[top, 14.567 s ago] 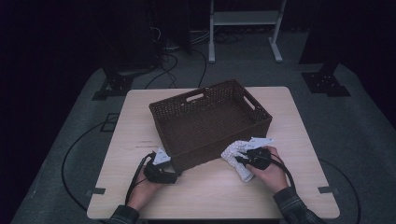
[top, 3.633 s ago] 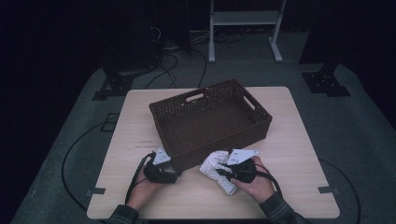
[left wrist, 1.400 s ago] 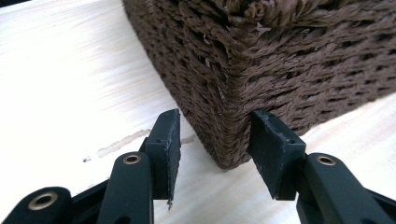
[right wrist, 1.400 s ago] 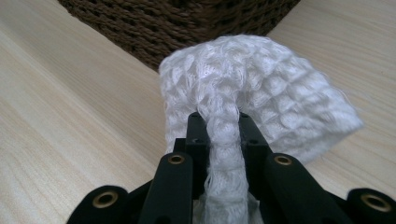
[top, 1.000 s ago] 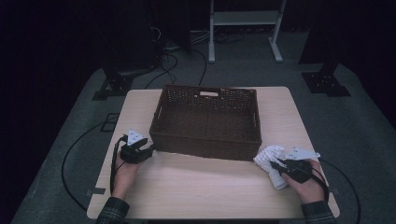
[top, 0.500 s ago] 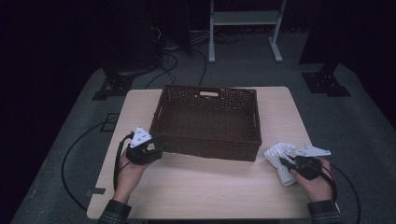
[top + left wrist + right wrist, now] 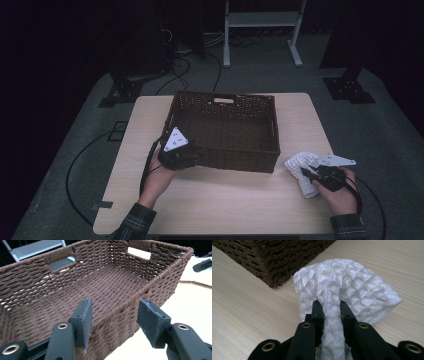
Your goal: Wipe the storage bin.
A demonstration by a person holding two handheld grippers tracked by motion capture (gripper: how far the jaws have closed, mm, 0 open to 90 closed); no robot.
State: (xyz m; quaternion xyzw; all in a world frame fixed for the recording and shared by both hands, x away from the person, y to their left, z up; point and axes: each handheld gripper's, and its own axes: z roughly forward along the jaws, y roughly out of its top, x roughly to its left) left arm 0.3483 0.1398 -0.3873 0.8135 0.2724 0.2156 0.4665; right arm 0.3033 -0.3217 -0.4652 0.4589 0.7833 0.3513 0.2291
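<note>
Dark brown woven basket (image 7: 224,131) at centre frame, tight rope-like weave; white waffle-textured cloth (image 7: 301,167) at lower right; pale wood-grain table (image 7: 220,200); black grippers, a plaid sleeve (image 7: 134,224) at the bottom left edge.

there is one brown woven basket (image 7: 225,131) on one light wooden table (image 7: 220,200). the basket has two cut-out handle holes that can be seen, one in each short wall (image 7: 139,253). there is one white waffle cloth (image 7: 301,169) beside the basket. there are two grippers: one left gripper (image 7: 184,156) and one right gripper (image 7: 314,174), each with two black jaws, so four jaws together. there are two hands of one person, one left hand (image 7: 159,176) and one right hand (image 7: 341,194). two grey three-cornered plates are there, one on each gripper. behind the table stands one pale metal frame (image 7: 262,20) with two legs.
</note>
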